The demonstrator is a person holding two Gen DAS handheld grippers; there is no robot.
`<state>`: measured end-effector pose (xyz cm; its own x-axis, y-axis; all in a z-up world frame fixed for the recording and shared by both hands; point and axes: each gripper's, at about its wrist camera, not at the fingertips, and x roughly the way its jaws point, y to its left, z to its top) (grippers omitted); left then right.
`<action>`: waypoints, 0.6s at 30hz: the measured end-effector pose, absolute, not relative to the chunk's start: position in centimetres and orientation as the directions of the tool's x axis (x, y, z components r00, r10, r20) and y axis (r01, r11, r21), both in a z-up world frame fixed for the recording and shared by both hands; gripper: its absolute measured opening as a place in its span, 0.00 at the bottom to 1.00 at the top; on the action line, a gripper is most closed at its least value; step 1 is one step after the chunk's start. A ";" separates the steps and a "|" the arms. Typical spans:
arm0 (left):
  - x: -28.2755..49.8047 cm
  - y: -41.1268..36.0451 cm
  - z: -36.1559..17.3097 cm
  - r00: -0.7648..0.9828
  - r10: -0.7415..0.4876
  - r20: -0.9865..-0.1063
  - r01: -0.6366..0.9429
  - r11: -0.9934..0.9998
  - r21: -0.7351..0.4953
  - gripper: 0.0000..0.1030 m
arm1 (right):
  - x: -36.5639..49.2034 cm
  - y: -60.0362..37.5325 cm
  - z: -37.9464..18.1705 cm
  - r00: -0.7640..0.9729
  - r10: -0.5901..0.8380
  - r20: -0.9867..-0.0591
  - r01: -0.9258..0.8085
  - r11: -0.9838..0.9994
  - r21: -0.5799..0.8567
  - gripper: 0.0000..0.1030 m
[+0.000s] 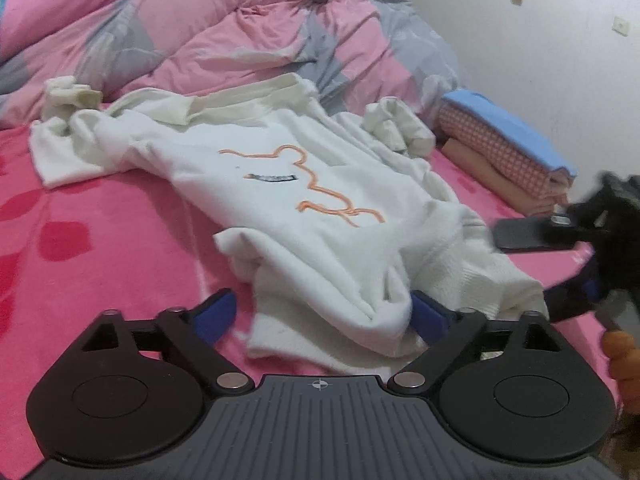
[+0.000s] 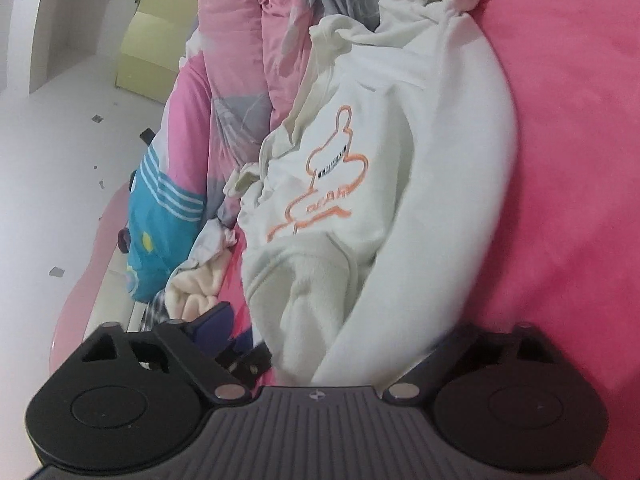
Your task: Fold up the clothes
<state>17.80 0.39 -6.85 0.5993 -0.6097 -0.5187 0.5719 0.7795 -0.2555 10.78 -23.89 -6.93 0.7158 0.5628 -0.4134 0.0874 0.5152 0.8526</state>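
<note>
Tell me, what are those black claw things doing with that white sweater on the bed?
A person is folding clothes with a gripper in each hand. The white sweater with the orange bear drawing lies rumpled on the pink bed. The left gripper is open, with a bunched edge of the sweater between its fingers. The right gripper is at the sweater too, but cloth hides whether it is gripping. A stack of folded clothes sits nearby.

Soft, even indoor light; fisheye-bent edges, motion blur at the right, slight haze.
</note>
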 end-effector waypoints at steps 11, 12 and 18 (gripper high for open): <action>15.7 2.6 -2.9 0.631 -0.620 -0.466 0.529 0.783 -0.326 0.22 | 12.2 -20.9 -6.0 0.700 0.645 -0.308 -0.044 0.469 0.882 0.45; 15.3 3.4 -2.3 0.631 -0.623 -0.462 0.522 0.782 -0.341 0.22 | 11.9 -20.5 -5.7 0.693 0.663 -0.284 -0.063 0.448 0.892 0.45; 10.4 6.6 1.5 0.660 -0.600 -0.451 0.523 0.799 -0.297 0.17 | 9.6 -17.5 -4.7 0.624 0.763 -0.172 -0.143 0.328 0.934 0.44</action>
